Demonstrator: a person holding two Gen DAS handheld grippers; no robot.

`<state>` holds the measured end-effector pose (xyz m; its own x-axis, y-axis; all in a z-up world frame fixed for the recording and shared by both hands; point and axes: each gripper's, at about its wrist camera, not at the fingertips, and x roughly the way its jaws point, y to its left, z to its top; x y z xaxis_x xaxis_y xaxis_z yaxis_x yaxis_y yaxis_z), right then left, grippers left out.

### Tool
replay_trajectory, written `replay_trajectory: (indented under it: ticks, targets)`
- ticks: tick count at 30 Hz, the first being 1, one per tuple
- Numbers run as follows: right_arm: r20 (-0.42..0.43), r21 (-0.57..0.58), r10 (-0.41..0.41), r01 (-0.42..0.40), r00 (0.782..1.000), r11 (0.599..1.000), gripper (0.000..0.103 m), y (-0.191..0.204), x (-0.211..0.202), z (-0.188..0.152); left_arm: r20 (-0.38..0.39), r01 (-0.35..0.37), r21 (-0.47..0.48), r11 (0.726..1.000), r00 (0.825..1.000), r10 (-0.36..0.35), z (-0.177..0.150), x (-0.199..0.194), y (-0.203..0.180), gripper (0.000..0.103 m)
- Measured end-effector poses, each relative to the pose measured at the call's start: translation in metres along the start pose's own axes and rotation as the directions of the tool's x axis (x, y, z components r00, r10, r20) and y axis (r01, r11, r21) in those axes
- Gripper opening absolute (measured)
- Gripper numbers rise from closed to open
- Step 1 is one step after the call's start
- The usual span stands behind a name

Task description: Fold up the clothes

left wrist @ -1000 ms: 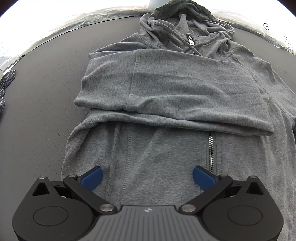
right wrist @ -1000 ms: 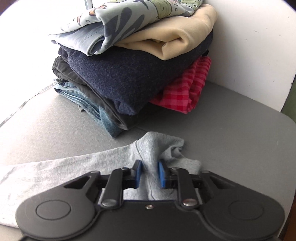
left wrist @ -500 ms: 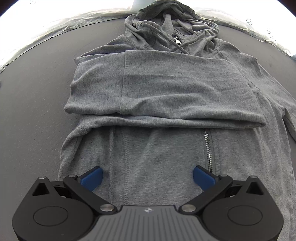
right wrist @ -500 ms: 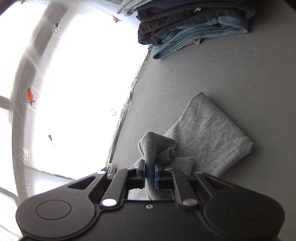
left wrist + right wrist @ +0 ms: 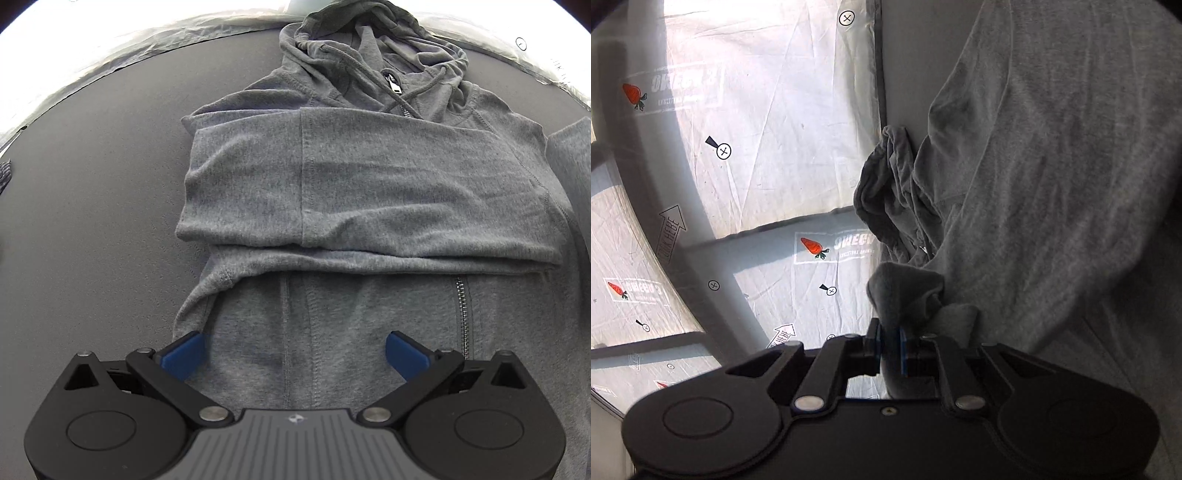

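Your gray hoodie (image 5: 369,206) lies flat on the dark table (image 5: 92,221) with one sleeve (image 5: 369,184) already folded across. Your right gripper (image 5: 890,350) pinches the other sleeve's cuff (image 5: 905,291). Your left gripper (image 5: 295,354) is spread wide, empty, above the hem. The body is not folded yet.

A dark grey table (image 5: 92,229) with a matte, faintly textured top fills most of the left wrist view; its far edge curves across the top of the picture. Beyond that edge lies a crinkled, translucent plastic sheet (image 5: 122,55), washed out by strong light. The right wrist view shows the table's edge (image 5: 881,74) running up the middle and, to the left of it, the floor covered in white plastic sheeting (image 5: 768,122), creased and printed with red carrot logos (image 5: 812,246), arrows and small crossed circles. Bright light falls on the far part of the sheeting; the nearer part lies in bluish shadow, crossed by dark bands.
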<state>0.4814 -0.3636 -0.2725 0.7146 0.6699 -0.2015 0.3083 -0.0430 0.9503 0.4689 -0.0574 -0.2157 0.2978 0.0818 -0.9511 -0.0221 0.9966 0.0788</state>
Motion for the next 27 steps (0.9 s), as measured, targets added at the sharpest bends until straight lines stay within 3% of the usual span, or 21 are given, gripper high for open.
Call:
replay_trajectory:
  ticks: [10,15,20,22,27]
  targets:
    - [-0.136,0.03,-0.043,0.047,0.99,0.998,0.01,-0.002,0.054,-0.006,-0.034,0.002,-0.098,0.995,0.999,-0.006,0.023,0.004,0.017,0.103]
    - [-0.185,0.06,-0.035,0.047,0.982,0.997,0.01,0.001,0.079,-0.009,0.011,-0.037,-0.102,0.994,0.999,0.039,0.035,-0.008,0.02,0.103]
    - [-0.232,0.091,0.018,0.003,0.973,0.996,0.01,0.008,0.105,-0.019,0.009,-0.094,-0.092,0.991,0.995,0.096,0.047,-0.01,0.027,0.103]
    - [-0.251,0.075,-0.003,0.023,0.968,0.997,0.011,0.008,0.114,-0.021,0.0,-0.114,-0.079,0.99,0.993,0.114,0.047,-0.008,0.028,0.103]
    - [-0.246,0.149,-0.086,0.126,0.965,0.981,0.029,-0.02,0.123,-0.023,-0.025,-0.112,-0.062,0.992,0.994,0.11,0.042,-0.003,0.031,0.103]
